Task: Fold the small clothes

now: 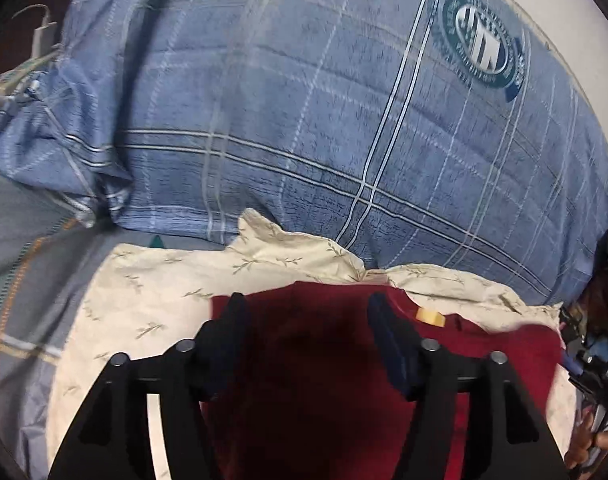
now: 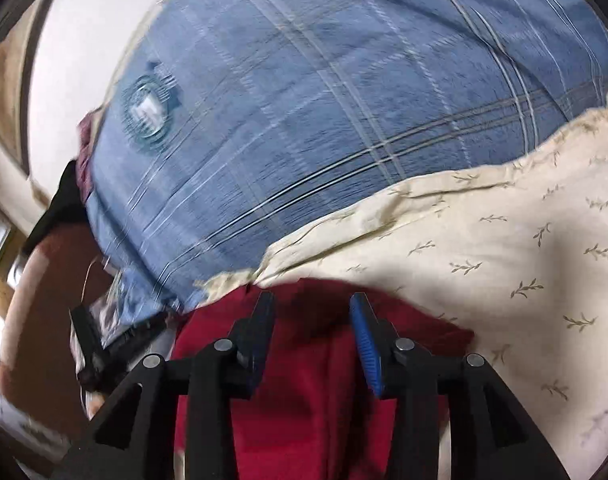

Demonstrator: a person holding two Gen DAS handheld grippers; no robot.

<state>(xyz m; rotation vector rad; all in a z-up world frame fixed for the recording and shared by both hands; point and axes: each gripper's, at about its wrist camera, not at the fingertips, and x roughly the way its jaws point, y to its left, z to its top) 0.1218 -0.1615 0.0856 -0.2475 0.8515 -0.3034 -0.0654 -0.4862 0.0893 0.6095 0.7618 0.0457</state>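
Observation:
A dark red garment (image 1: 316, 360) lies on a cream leaf-print cloth (image 1: 159, 296), with a small yellow tag (image 1: 430, 316) near its far edge. My left gripper (image 1: 306, 306) is open just above the garment, its fingers spread over the cloth. In the right wrist view the same red garment (image 2: 312, 380) lies on the cream cloth (image 2: 484, 264). My right gripper (image 2: 314, 304) is open, with its blue-padded fingertips (image 2: 362, 336) over the garment's far edge. The right gripper also shows at the right edge of the left wrist view (image 1: 592, 360).
A big blue plaid pillow (image 1: 324, 100) with a round green emblem (image 1: 482, 48) lies just beyond the cloth. White cables (image 1: 31, 52) sit at far left. A grey plaid bedsheet (image 1: 27, 264) lies to the left. A white wall (image 2: 83, 40) rises behind.

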